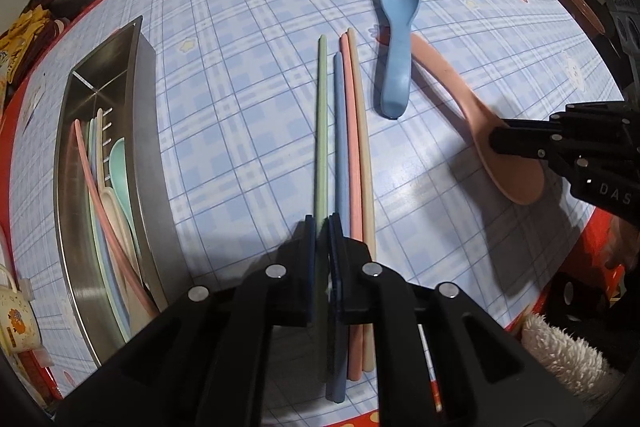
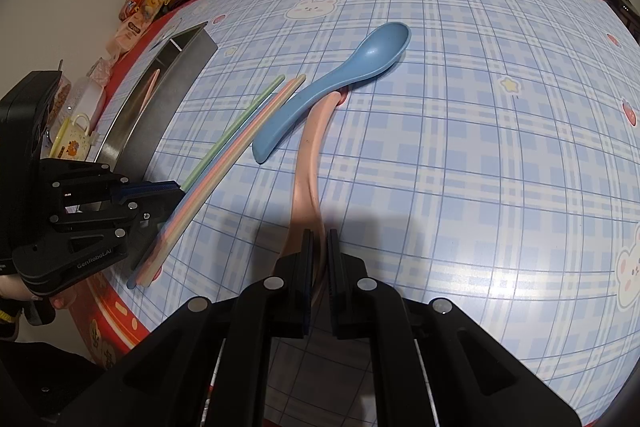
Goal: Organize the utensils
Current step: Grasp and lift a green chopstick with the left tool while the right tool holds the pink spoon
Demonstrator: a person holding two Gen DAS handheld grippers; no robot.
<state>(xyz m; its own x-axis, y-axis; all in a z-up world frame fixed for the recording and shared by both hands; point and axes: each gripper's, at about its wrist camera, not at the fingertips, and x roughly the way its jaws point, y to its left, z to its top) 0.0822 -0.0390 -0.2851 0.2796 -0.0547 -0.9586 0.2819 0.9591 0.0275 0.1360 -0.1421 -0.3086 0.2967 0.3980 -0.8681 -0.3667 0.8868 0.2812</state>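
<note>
Four chopsticks lie side by side on the checked tablecloth: green [image 1: 321, 131], blue [image 1: 340, 147], pink [image 1: 352, 147] and beige [image 1: 363, 147]. My left gripper [image 1: 321, 223] is shut on the green chopstick [image 2: 236, 127] near its lower end. A blue spoon [image 1: 395, 43] lies beyond them, its handle resting over the pink spoon [image 1: 472, 107]. My right gripper [image 2: 319, 237] is shut on the pink spoon [image 2: 308, 163] at its bowl end. The right gripper [image 1: 498, 139] shows at the right in the left wrist view, the left gripper [image 2: 176, 187] at the left in the right wrist view.
A steel utensil tray [image 1: 156, 163] at the left holds several chopsticks and spoons in pastel colours. A small patterned cup [image 2: 74, 137] and snack packets [image 2: 140, 7] sit past the tray. The red table edge [image 2: 116, 311] runs close below both grippers.
</note>
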